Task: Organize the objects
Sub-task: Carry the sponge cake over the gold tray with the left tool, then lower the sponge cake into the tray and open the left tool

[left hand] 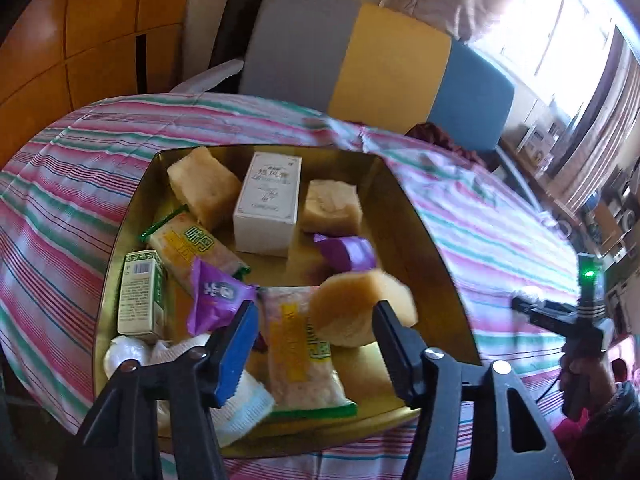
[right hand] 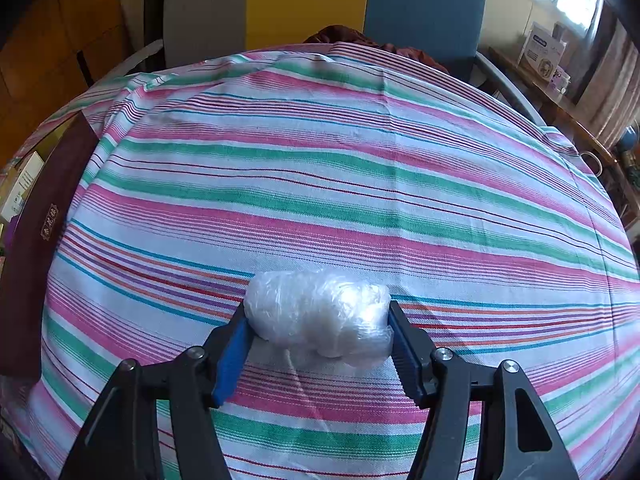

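We list, left to right. Gold tray (left hand: 404, 208) ahead of the left gripper (left hand: 316, 320): green-and-white carton (left hand: 140, 296) with barcode, glossy purple sachet (left hand: 216, 300), white box (left hand: 268, 204) with unreadable print, porous tan sponge (left hand: 356, 308). The left jaws stand half open; the sponge touches the right finger, and we cannot tell whether it is gripped. Right gripper (right hand: 320, 320): pads press a crinkly plastic-wrapped white bundle (right hand: 320, 312) over the striped cloth (right hand: 360, 160).
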A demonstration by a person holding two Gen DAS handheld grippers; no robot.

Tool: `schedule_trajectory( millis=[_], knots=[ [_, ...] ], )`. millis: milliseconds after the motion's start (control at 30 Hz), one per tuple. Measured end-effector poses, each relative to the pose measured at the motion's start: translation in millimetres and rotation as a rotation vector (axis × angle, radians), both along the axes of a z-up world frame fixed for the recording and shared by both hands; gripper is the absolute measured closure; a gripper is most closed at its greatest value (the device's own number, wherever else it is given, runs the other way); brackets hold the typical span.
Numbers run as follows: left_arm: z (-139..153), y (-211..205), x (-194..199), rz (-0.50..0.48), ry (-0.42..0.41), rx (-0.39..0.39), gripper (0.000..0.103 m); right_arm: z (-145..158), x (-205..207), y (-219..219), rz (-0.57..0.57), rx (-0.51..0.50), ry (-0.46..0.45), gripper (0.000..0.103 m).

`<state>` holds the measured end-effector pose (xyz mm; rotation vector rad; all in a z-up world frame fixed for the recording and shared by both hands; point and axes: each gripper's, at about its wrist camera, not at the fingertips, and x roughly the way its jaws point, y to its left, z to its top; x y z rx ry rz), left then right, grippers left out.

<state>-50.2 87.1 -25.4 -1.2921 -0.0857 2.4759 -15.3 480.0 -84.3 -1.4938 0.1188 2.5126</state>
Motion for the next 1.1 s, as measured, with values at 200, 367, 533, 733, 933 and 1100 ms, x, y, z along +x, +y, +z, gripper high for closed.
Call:
schedule_trajectory(
  millis=[200, 367, 533, 733, 933, 1100],
  knots=[
    [-1.2, 16.8, -8.1, 0.018, 0.047, -0.059, 0.045, -0.6, 0.8, -1.2, -0.003, -0.004, -0.002, 0.038],
    [-5.4, 50.5, -30.0, -0.068, 0.049, -0.086, 0.045, -0.6, 1.8, -1.1, -0.004, -0.003, -0.001, 0.038],
    [-22.3, 62.6, -40.8, -0.056, -0.015, -0.068, 0.045, -0.1, 1.4, -0.1, -0.003, -0.005, -0.003, 0.038],
    [-14.8, 48.9, -13.8, -0.06, 0.013, -0.082, 0.045, 0.5, -1.0, -0.1, 0.003, -0.008, -0.006, 0.038],
    [0.8, 33.6, 11.5, -0.041, 0.076, -0.091, 0.045, 1.2, -0.8, -0.4, 0.004, -0.001, -0.004, 0.039],
    [10.4, 25.1, 27.0, -0.03, 0.106, -0.104, 0.045, 1.2, 0.0, -3.3, 0.001, 0.01, -0.003, 0.04]
  ],
)
